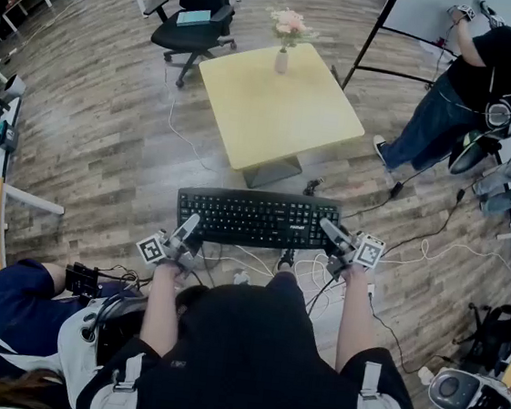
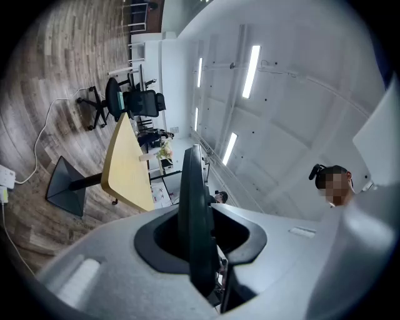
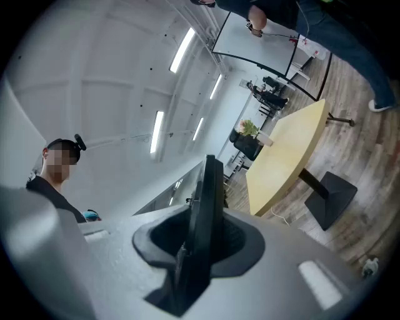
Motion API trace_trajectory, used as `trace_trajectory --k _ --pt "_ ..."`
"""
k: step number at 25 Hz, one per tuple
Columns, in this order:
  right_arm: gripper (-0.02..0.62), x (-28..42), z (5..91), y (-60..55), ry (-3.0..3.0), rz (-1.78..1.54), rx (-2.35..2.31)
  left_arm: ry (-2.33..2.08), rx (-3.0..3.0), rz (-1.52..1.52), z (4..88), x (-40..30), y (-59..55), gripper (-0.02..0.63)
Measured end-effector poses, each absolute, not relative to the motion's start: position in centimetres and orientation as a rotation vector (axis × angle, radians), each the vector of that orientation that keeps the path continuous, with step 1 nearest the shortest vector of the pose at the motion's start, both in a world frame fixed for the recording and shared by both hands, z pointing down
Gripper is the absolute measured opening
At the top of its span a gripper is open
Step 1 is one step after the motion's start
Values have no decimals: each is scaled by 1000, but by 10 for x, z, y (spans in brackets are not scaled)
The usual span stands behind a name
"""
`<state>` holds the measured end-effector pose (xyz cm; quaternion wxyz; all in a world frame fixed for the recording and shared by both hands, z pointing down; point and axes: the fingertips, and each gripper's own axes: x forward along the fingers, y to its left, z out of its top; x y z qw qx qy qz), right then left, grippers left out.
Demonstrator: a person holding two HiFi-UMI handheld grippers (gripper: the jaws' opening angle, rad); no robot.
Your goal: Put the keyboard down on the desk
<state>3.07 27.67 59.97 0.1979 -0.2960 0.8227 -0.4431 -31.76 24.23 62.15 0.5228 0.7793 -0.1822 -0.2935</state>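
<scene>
Keyboard in mid-air, carried level and keys-up between two handheld grippers, short of the yellow tabletop it is bound for. The left gripper pinches the board's left end, the right gripper its right end. Each gripper view shows the black slab edge-on, clamped between the jaws. Below it lie wooden floor and loose cables, not the desk, so this looks like the carrying step, with the set-down not yet begun. The next move likely calls for bringing the board forward over the tabletop's near edge and lowering it flat, clear of the flower vase at the far edge, before both jaws let go.
</scene>
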Motion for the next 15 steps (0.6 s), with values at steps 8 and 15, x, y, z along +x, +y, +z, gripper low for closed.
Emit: trace_trajectory --k 8,15 --pt "103 47 598 269 2312 -1216 -834 -393 1904 -639 618 -299 232 101" --pt "104 76 599 253 2314 -1225 -834 -393 1916 -601 612 -270 214 101"
